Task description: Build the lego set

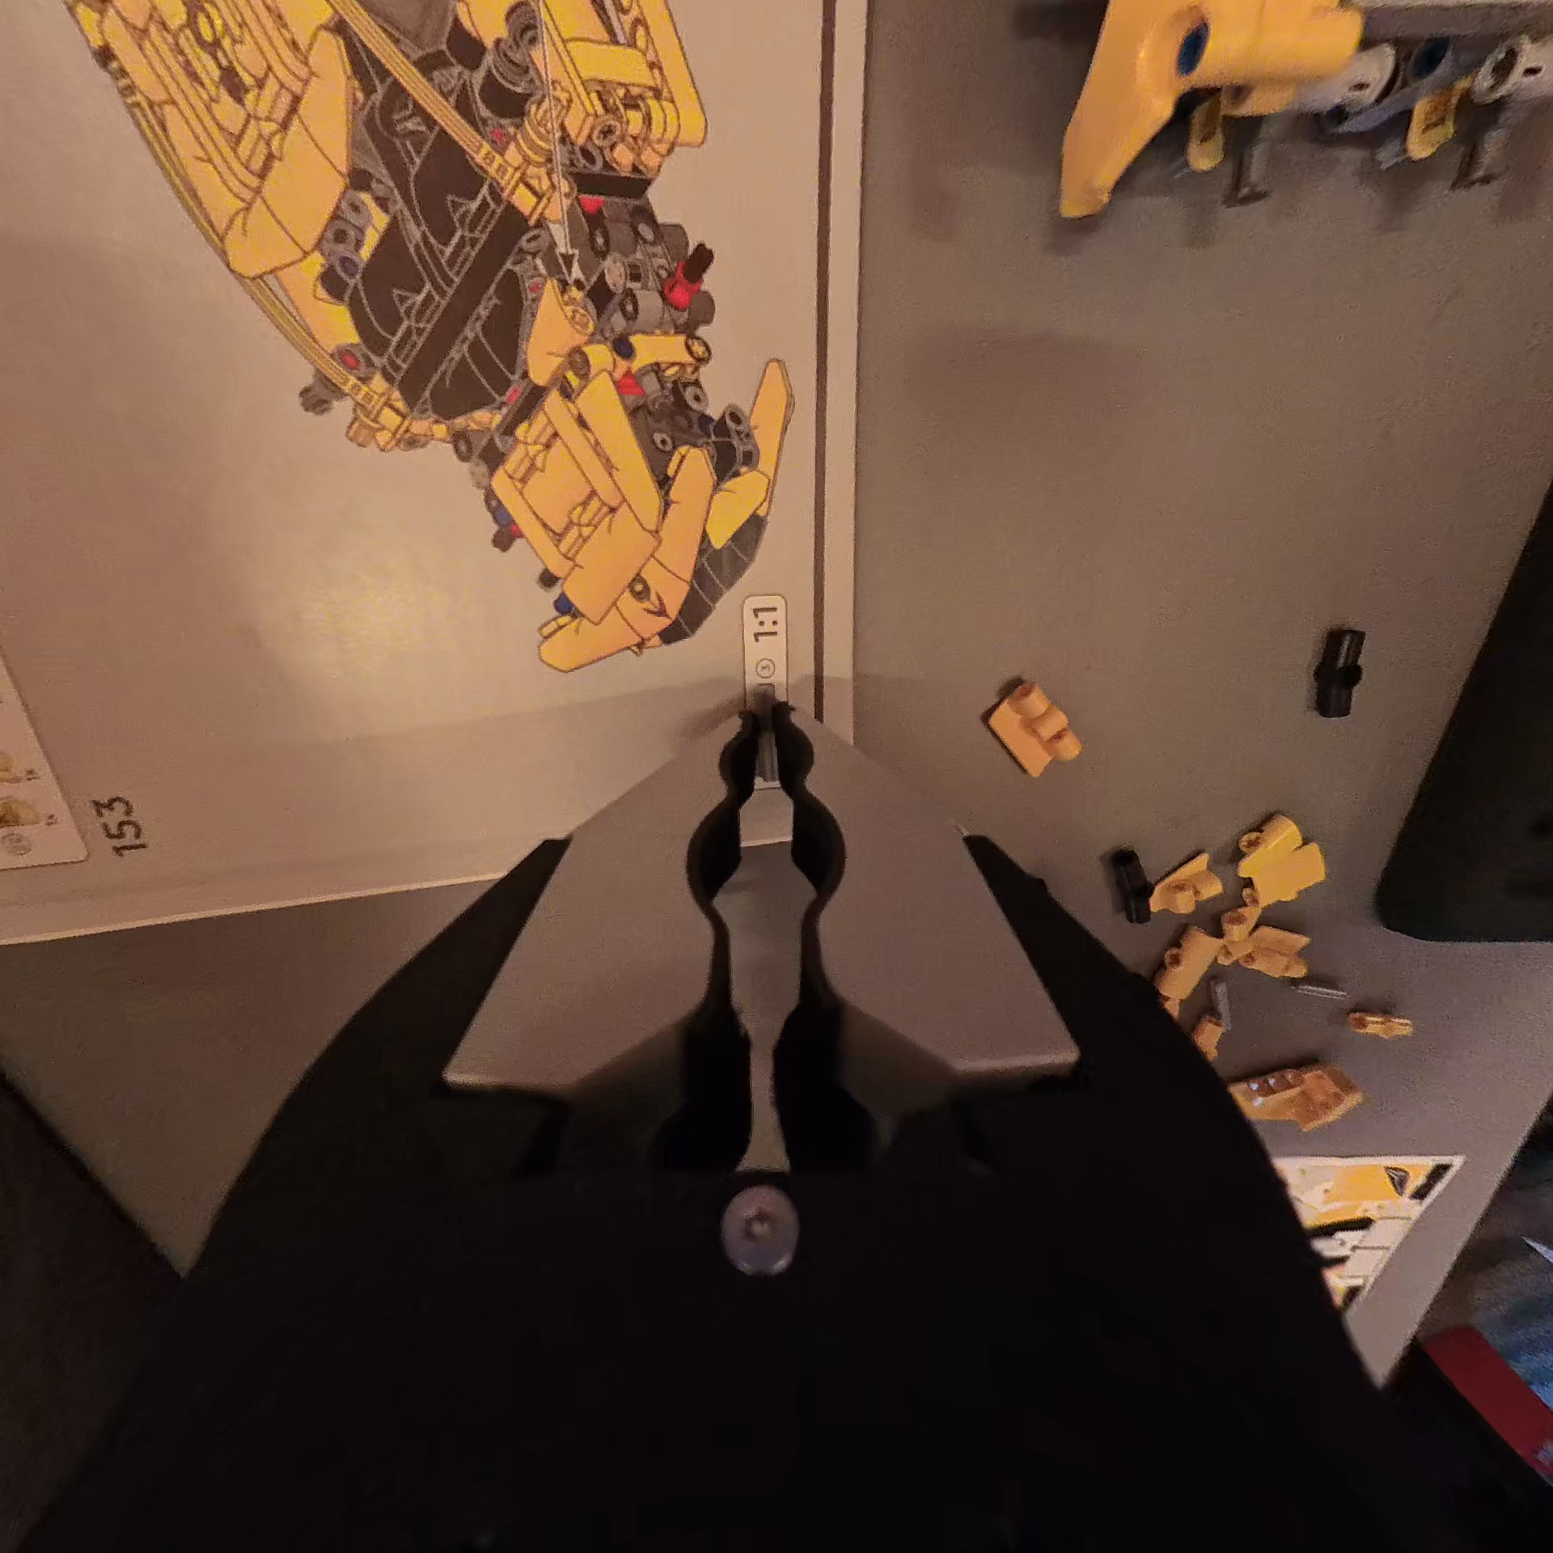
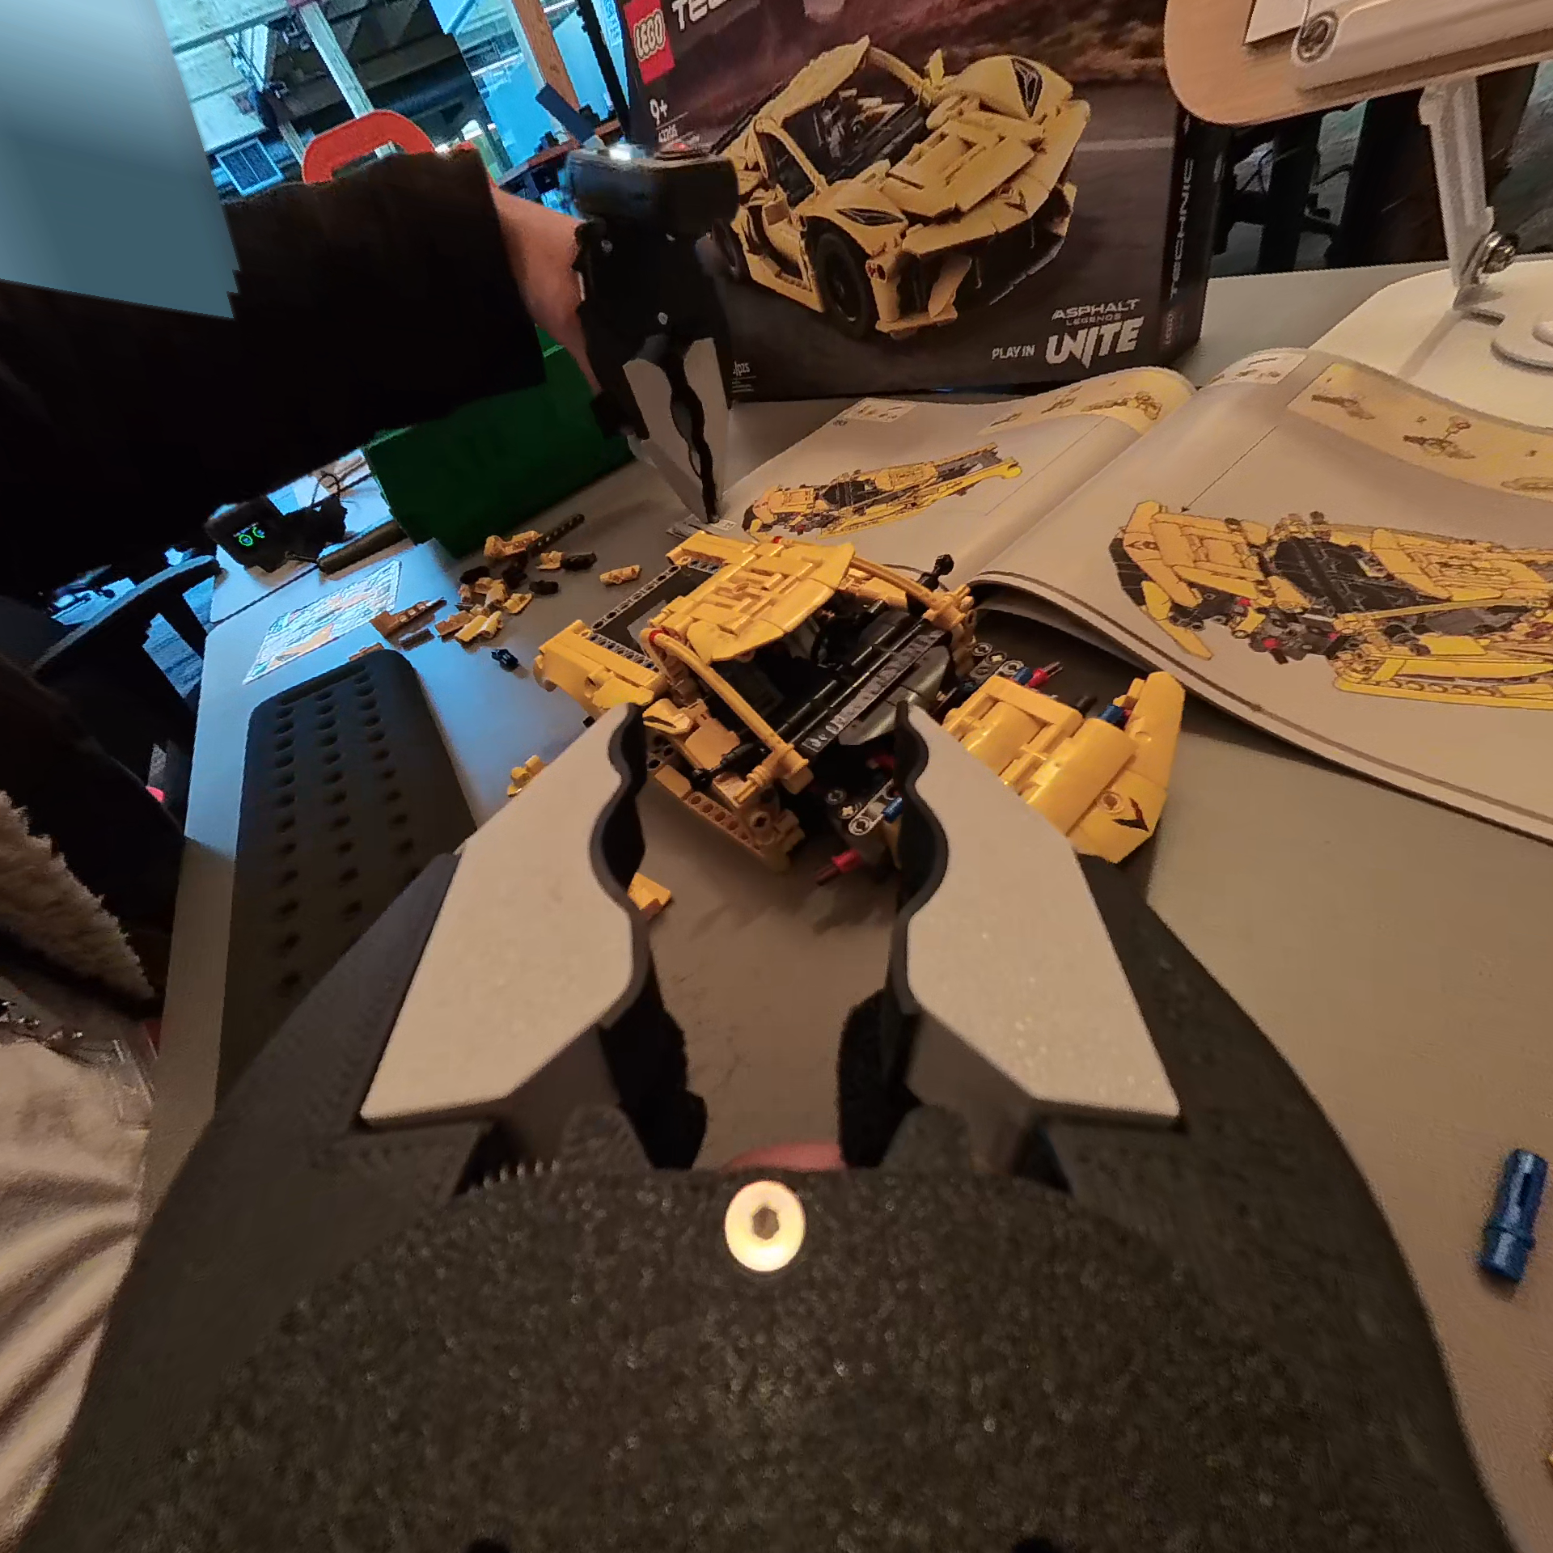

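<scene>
Right wrist view gives you the whole layout: the grey table (image 2: pixel 1311 966), the open instruction booklet (image 2: pixel 1092 538) spread across its far right, and the half-built yellow car (image 2: pixel 807 672) lying just beside the booklet, straight ahead of your right gripper (image 2: pixel 765 756). That gripper's jaws stand wide apart with nothing between them. The car looks bulky but light, and I judge it fragile at its thin arched hoses and hinged panels; take it by the stiff black beam frame low on the chassis, not the yellow skin. Your left gripper (image 1: pixel 766 714) points down at the booklet's near corner, jaws pinched on a thin grey axle (image 1: pixel 765 744) held over the printed length gauge. That axle is small, rigid and slippery, so keep it gripped mid-length. Loose yellow pieces (image 1: pixel 1235 933) lie scattered nearby, well apart from the car.
</scene>
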